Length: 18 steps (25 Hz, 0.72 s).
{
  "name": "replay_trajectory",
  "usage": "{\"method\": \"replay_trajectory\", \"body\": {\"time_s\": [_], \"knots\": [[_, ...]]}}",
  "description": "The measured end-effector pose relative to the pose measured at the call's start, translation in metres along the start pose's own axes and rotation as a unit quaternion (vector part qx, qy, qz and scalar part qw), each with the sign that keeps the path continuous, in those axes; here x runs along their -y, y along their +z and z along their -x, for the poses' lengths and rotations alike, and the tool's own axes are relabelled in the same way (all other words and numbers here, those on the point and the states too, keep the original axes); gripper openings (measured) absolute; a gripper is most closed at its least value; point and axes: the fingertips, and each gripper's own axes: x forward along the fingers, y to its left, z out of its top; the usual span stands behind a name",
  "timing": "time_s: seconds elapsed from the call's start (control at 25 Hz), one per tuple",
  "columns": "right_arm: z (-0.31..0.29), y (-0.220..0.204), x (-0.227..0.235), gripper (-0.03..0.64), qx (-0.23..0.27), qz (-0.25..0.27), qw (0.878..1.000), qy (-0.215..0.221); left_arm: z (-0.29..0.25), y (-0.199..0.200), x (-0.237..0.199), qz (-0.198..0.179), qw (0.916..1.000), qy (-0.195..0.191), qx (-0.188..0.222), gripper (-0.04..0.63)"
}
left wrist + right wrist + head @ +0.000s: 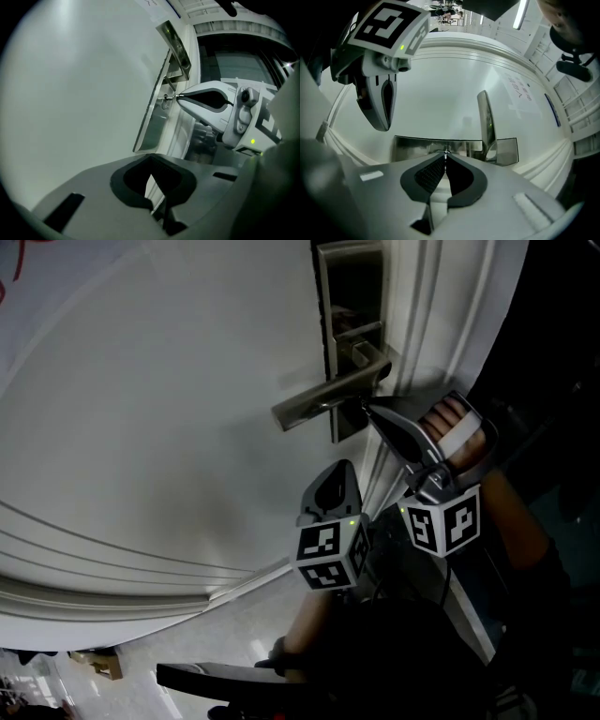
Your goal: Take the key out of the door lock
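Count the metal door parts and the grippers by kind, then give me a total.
Door handle: 1
Lock plate: 1
Key: 1
Grippers: 2, the left gripper and the right gripper
Total: 5

Right claw (367, 408) stretched forward, jaws pinched together, left claw (343, 467) closed, held lower alongside

Door handle (319, 401) just beside key (446, 151)
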Motion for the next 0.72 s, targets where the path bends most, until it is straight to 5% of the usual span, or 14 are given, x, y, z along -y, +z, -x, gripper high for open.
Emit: {"method": "replay_trajectory", "body": {"time_s": [0.72], "knots": [[0.002,-0.001,-0.001,0.011,-0.01,0.006,1.0,-0.001,0.013,-0.003,0.002,-0.005,1.0,0.004,0.001,0.0]]}}
